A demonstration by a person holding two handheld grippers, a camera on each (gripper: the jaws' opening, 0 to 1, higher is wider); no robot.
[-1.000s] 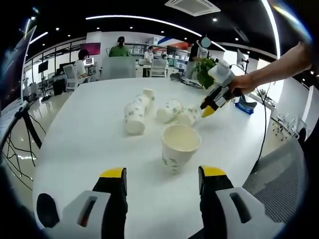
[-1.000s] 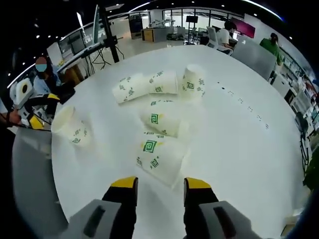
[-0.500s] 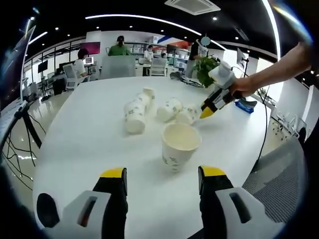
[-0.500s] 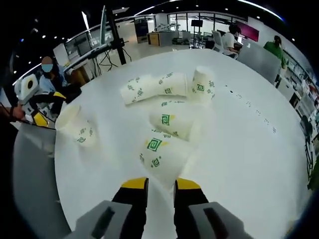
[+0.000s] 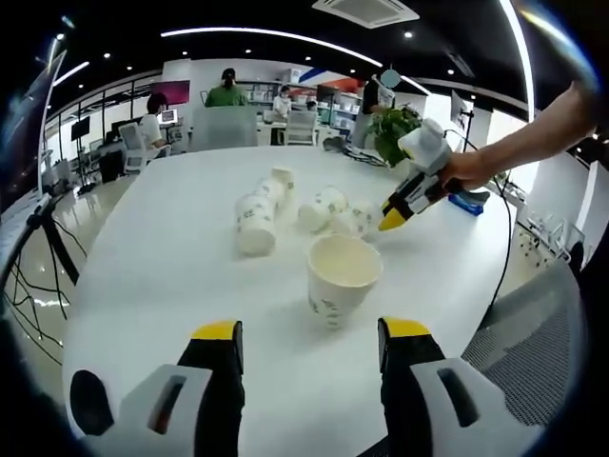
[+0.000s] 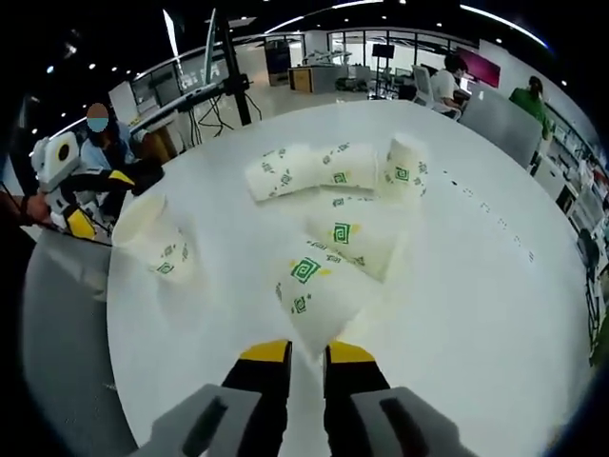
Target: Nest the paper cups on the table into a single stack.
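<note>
Cups on a white table (image 6: 495, 314), several lying on their sides, one upright; none joined into one full stack yet, though the long lying piece (image 6: 309, 169) may already be two cups nested. Can't confirm.

Right gripper (image 6: 304, 354): fingers nearly together, pinched on the rim of the nearest lying cup (image 6: 319, 295), which sits straight ahead of the fingertips, mouth end toward them. Looks like a grip on the rim wall, so I judge it clamped on that cup. In the left gripper view the same right gripper (image 5: 394, 221) touches that cup (image 5: 357, 221). Just past it lies a second lying cup (image 6: 350, 240), touching or nearly so. Far end: a small standing cup (image 6: 404, 171), next to the long piece.

Left gripper (image 5: 309, 357): fingers wide apart, holding nothing. Upright cup (image 5: 343, 281) stands just ahead of and between its fingertips, mouth up, not touched.

Step in hand, by my read: picking the first lying cup with the right gripper. Next move likely calls for lifting it off the table, turning it base-down, and carrying it over the upright cup's mouth to drop in; left fingers could close on the upright cup to steady it. Risk: thin rim may crush or slip in the pinch.
</note>
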